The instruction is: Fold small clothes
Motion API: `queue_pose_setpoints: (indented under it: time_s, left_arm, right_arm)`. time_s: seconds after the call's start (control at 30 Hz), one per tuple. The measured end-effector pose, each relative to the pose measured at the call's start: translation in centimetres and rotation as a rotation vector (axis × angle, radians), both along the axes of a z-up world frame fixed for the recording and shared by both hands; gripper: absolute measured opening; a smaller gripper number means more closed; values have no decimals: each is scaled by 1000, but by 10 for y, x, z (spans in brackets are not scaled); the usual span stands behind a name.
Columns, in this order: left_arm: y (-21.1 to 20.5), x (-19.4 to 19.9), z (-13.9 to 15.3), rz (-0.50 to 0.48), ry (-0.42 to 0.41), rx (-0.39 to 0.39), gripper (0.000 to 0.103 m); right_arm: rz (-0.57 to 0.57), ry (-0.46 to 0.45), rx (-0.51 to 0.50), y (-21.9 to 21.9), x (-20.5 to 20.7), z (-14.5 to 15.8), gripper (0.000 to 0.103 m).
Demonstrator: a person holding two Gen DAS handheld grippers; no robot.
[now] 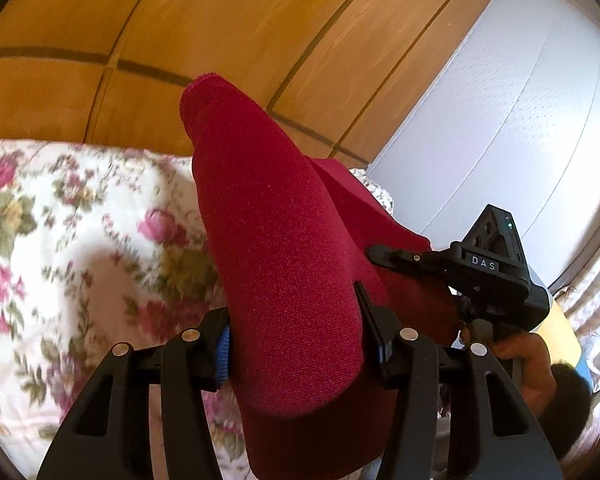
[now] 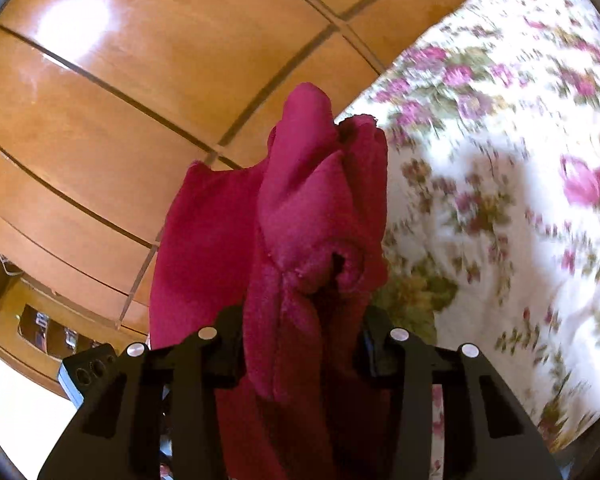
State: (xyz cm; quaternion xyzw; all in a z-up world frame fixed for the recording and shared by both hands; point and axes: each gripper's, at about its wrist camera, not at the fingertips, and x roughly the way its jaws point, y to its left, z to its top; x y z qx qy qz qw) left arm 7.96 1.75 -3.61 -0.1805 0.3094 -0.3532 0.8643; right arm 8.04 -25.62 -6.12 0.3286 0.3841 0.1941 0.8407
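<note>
- Red garment (image 1: 284, 248): 1 piece, deep crimson knit with a fine pebbled texture, held up off the floral bedspread (image 1: 60, 220) between both grippers.
- Left gripper (image 1: 300, 344): jaws part-closed, clamped on a thick rolled fold of the red garment; cloth fills the whole gap, and a blue pad shows on the finger at 9 o'clock of the fold.
- From the left wrist view the fold runs as a smooth rounded tube toward 12 o'clock, ending in a hemmed edge.
- Right gripper (image 2: 304, 344): jaws part-closed, pinching a bunched, creased wad of the same garment (image 2: 312, 216); several puckered layers stand between the fingers.
- The right gripper also shows in the left view at 3 o'clock (image 1: 384, 254), black plastic, marked "DAS", touching the cloth.
- Grippers counted: 2. Garments: 1.
- Bedspread: white, pink roses, green leaves, blurred.
- Wooden wardrobe (image 2: 140, 100): glossy orange-brown panels with dark grooves, behind the cloth.
</note>
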Motion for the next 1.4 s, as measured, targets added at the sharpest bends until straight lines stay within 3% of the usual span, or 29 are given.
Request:
queue_pose_setpoints:
  time_s: [0.27, 0.6, 0.93, 1.1, 1.2, 1.23, 1.27, 1.33, 1.4]
  left_arm:
    - [-34, 43, 18, -24, -41, 7, 51]
    - [-95, 89, -1, -118, -32, 13, 51]
    - [-133, 119, -20, -199, 0, 25, 51]
    - [-148, 133, -39, -231, 59, 38, 52]
    - [-153, 139, -71, -216, 114, 115, 54]
    - [-152, 140, -79, -205, 124, 120, 55]
    - [-146, 142, -87, -205, 148, 75, 59]
    - [-139, 146, -90, -199, 184, 36, 68]
    - [-137, 144, -91, -187, 180, 45, 73]
  right_arm:
    - [-30, -55, -23, -30, 27, 20, 42]
    - [-199, -16, -3, -94, 44, 2, 42]
    - [-313, 8, 15, -127, 49, -7, 42]
    - [-360, 66, 19, -141, 52, -26, 42]
    - [-387, 186, 26, -150, 54, -51, 42]
    - [-408, 237, 11, -153, 53, -62, 43]
    - [-411, 260, 7, -154, 53, -69, 47]
    - [-441, 292, -8, -157, 50, -77, 72]
    - [-441, 288, -5, -157, 49, -78, 72]
